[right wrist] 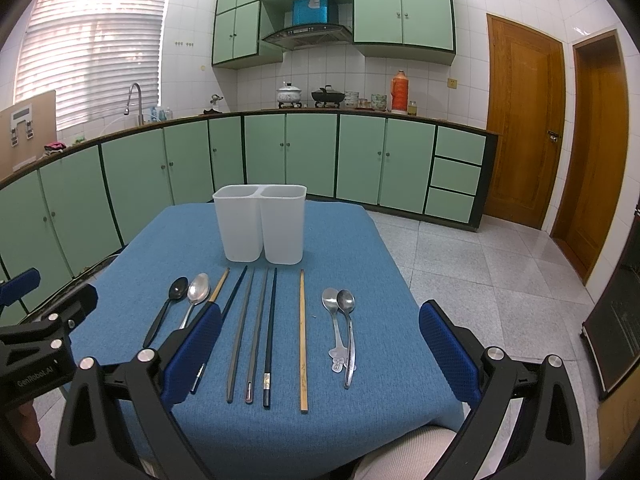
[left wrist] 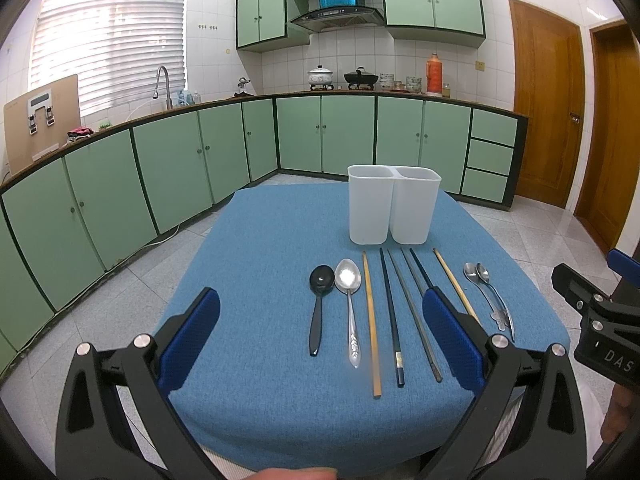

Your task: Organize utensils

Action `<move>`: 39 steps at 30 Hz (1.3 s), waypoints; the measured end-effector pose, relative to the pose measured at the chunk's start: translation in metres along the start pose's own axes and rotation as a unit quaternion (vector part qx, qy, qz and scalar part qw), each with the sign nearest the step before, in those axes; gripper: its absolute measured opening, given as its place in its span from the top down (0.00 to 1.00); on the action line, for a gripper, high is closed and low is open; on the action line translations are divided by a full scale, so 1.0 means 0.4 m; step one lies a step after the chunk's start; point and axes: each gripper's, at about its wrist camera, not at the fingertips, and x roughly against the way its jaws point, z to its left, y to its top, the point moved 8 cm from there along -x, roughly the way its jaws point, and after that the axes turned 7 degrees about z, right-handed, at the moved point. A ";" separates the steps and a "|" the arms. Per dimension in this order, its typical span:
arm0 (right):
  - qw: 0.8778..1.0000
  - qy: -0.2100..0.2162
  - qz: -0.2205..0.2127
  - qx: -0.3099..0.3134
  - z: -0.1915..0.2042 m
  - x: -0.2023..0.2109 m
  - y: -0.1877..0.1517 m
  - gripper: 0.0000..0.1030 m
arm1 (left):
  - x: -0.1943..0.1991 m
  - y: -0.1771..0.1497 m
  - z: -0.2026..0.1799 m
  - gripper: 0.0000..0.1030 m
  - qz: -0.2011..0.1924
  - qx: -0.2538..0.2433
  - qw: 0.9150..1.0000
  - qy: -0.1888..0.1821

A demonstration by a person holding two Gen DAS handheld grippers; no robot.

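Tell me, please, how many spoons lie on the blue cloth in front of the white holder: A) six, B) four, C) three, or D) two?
B: a black spoon and a silver spoon lie left of the chopsticks, and two small metal spoons lie together on the right, near the empty white holder.

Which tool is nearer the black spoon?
Left. The black spoon lies between the left tool's open fingers, toward the middle. The right tool sits further right, over the chopsticks; there the spoon lies left of its left finger.
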 end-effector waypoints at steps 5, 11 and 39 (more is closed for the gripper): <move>1.000 0.000 -0.001 0.000 0.000 0.002 0.000 0.06 | 0.000 0.000 0.000 0.05 0.000 0.000 1.000 0.000; 1.000 0.000 -0.001 0.000 0.000 0.002 0.000 0.06 | 0.001 0.000 0.000 0.05 -0.001 0.000 1.000 0.000; 1.000 0.000 0.000 -0.001 -0.005 0.002 -0.003 0.06 | 0.003 0.006 0.028 0.05 0.002 0.001 1.000 0.000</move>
